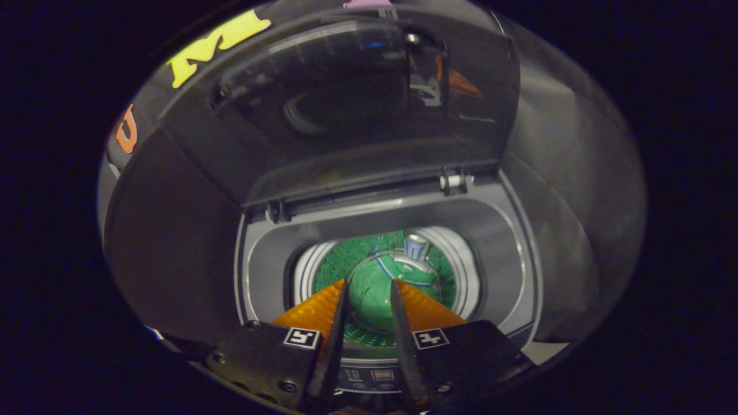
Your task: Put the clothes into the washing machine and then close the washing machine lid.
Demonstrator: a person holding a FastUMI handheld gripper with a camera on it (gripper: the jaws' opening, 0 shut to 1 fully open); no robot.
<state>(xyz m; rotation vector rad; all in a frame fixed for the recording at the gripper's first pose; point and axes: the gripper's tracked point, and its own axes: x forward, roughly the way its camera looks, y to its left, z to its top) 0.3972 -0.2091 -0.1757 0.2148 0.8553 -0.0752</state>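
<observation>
I am looking down into a top-loading washing machine (513, 259). Its dark see-through lid (346, 104) stands raised at the back, on its hinges. Down in the drum (467, 276) lies a bundled green garment (372, 288) with a blue and white stripe. My gripper (369, 283) hovers above the drum's mouth, fingers apart and pointing into it. The garment shows through the gap between the fingers, lower down and beyond their tips. Neither finger presses on anything.
The machine's control panel (369, 377) sits on the near rim, just under my fingers. A small white and blue part (415, 246) sits at the drum's far side. Dark booth walls close in on the left and right of the machine.
</observation>
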